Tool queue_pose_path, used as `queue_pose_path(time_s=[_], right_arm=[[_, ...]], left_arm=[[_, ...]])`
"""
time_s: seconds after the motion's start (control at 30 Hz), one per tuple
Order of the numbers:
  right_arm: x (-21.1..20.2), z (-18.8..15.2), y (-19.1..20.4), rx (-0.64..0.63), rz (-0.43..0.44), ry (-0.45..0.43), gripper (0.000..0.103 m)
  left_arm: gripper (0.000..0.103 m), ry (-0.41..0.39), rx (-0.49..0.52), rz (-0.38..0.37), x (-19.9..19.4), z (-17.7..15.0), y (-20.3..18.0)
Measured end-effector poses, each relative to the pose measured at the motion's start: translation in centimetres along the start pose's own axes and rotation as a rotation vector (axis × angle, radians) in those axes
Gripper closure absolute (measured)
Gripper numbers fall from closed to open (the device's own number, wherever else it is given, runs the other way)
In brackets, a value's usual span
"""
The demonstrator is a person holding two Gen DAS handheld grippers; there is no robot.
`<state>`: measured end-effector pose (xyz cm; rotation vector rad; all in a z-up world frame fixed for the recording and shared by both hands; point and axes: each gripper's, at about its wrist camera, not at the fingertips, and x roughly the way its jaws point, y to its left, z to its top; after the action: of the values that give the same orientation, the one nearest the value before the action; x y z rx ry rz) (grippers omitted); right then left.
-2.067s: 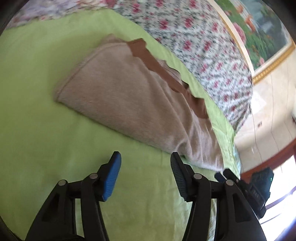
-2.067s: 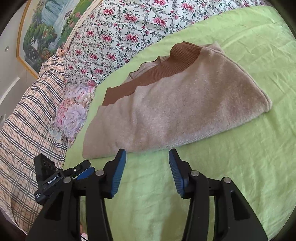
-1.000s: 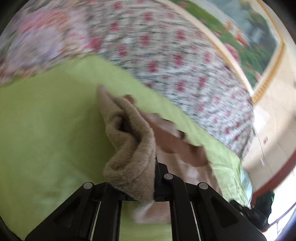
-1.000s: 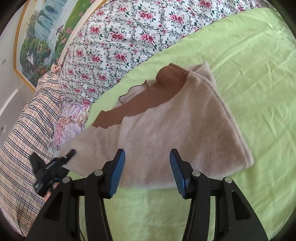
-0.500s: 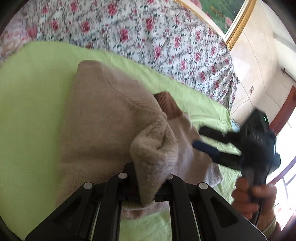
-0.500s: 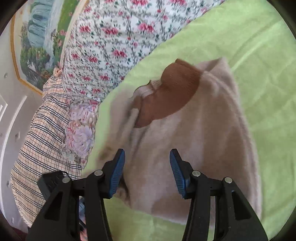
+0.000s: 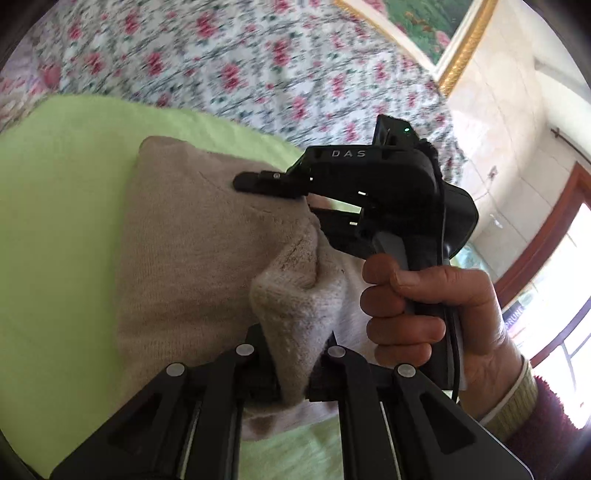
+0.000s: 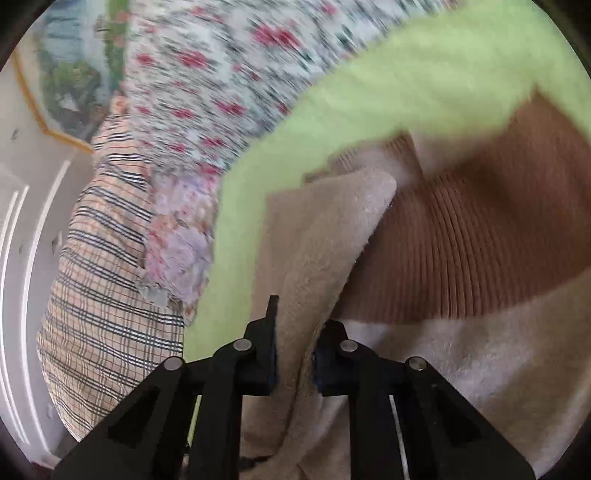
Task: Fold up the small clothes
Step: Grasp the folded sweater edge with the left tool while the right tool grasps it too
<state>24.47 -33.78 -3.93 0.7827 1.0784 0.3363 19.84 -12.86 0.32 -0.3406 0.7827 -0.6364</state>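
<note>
L gripper: jaws together, clamped on a bunched corner of the beige knit garment; the fold of fabric rises between the pads and droops over them. R gripper: jaws closing, a beige flap of the same garment between them; pads appear to press on the cloth already, though that view is motion-blurred — grip prob. made, not certain. In the L wrist view the R tool is seen from the side, black body, its tips laid on top of the garment; a hand wraps the handle, dark red sleeve w/ pale cuff behind it.

Garment: lies on the green sheet, doubled over at least once; brown ribbed trim exposed in the R wrist view, beige flap lying partly across it. Both grip points sit close together at one end of the piece.

Surroundings: floral bedding beyond the sheet; plaid pillow at the side; framed painting on the wall.

Progress, as judged: approx. mid-fold; first fold looks done, the next being taken up w/ both tools; laying that end over, flattening and release are outstanding; no finished pile in view.
</note>
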Motion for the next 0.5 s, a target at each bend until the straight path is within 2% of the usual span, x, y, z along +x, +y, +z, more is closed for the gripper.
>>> queue_pose_path(time_s=[0.13, 0.2, 0.23, 0.37, 0.43, 0.5], right_arm=[[-6.7, 0.9, 0.5, -0.075, -0.036, -0.103, 0.087], [-9.2, 1.2, -0.6, -0.103, -0.102, -0.126, 0.087], [-10.2, 1.1, -2.1, -0.103, -0.163, -0.114, 0.087], [-10.2, 0.0, -7.0, -0.055, -0.33, -0.044, 0.088], [-10.1, -0.5, -8.2, -0.049, -0.346, -0.042, 0.088], [-10.5, -0.5, -8.1, -0.052, -0.328, -0.066, 0.088]], left_arm=[[0.096, -0.002, 0.04, -0.123, 1.0, 1.2, -4.3], [0.095, 0.03, 0.053, -0.166, 2.6, 1.2, -6.3], [0.095, 0.067, 0.055, -0.197, 4.2, 0.8, -7.1], [0.095, 0.207, 0.012, -0.199, 9.8, -1.9, -8.0], [0.095, 0.222, 0.023, -0.178, 10.7, -2.9, -8.5], [0.095, 0.201, 0.048, -0.165, 10.5, -3.2, -9.0]])
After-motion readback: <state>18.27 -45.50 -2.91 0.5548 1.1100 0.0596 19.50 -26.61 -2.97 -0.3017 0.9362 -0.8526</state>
